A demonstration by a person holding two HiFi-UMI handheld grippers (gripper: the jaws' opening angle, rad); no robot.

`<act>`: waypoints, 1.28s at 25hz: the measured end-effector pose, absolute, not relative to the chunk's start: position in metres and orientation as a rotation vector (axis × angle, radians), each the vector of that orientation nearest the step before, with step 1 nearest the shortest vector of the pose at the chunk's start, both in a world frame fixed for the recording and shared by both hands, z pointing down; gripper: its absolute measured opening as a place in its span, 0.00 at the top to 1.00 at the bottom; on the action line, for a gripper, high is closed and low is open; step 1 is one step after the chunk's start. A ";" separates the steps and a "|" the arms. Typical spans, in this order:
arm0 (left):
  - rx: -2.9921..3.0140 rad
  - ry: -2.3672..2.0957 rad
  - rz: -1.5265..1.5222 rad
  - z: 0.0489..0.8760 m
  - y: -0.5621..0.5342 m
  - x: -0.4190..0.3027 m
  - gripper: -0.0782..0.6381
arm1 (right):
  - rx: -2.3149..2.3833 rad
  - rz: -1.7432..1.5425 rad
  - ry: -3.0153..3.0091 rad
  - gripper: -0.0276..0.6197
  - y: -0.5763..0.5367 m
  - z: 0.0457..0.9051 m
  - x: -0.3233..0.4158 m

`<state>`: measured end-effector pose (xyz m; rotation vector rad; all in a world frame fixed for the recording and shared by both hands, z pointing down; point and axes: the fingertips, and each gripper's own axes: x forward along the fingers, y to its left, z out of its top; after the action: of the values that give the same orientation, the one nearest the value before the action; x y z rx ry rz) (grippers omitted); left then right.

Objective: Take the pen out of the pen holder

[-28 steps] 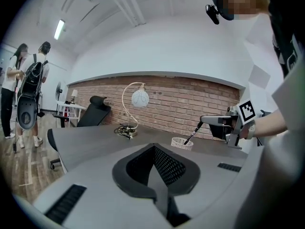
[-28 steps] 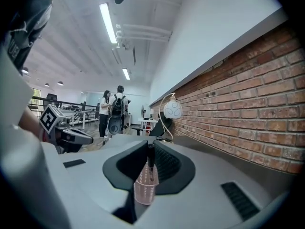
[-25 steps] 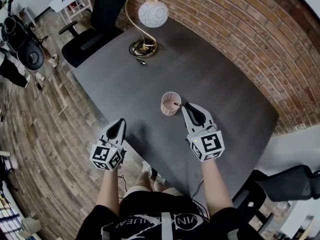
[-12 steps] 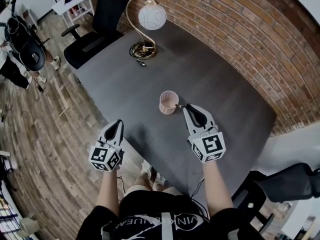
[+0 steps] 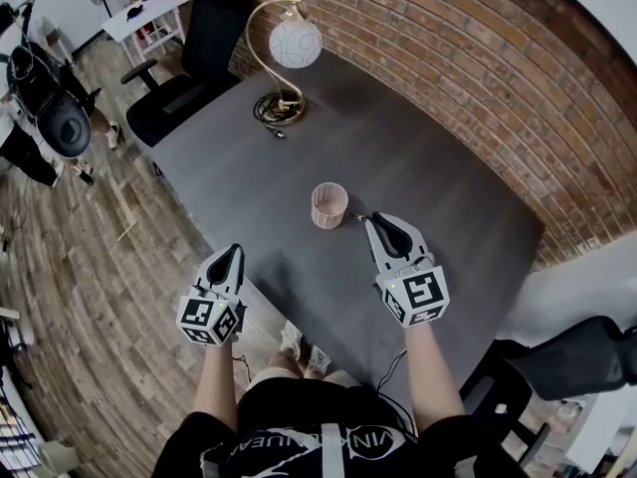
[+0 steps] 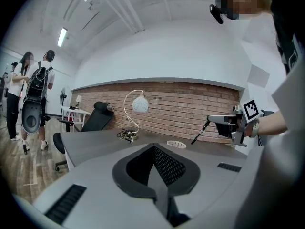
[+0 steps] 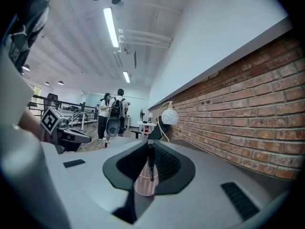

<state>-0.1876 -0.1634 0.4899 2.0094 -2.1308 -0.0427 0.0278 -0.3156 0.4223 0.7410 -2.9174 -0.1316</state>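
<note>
While the left gripper (image 5: pixel 233 256) hangs down-left of the pen holder (image 5: pixel 328 205), jaws pressed together on nothing, it has no part in this step and is best left clear. Just right of the holder's rim, and apart from it, the pen (image 6: pixel 199 132) is already out. The right gripper (image 5: pixel 371 220) pinches its upper end between closed jaws, and the shaft slants down toward the holder. To finish well, I judge the pinch must be firm, since a hold so near one end lets the pen pivot. The hand should draw away from the holder before lowering, so the dangling tip cannot catch the rim and tip the light cup on the table (image 5: pixel 438 197). No brand or label shows on holder or pen. The marker cubes (image 5: pixel 212 317) bear only black-and-white patterns. White lettering on the person's black shirt (image 5: pixel 299 444) is upside down and too broken to read.
</note>
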 end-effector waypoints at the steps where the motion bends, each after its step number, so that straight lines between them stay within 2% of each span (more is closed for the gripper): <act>1: 2.009 -2.133 -0.043 0.489 -0.162 -0.187 0.87 | 0.743 -0.130 -2.915 0.87 -0.314 0.423 0.030; 32: 2.025 -2.195 -0.046 0.466 -0.128 -0.172 0.87 | 0.819 0.048 -2.871 0.87 -0.280 0.454 0.085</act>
<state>-0.1724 -0.1284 0.4665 2.0247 -2.1954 -0.0457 0.0851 -0.2798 0.4541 0.8191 -2.8707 0.0481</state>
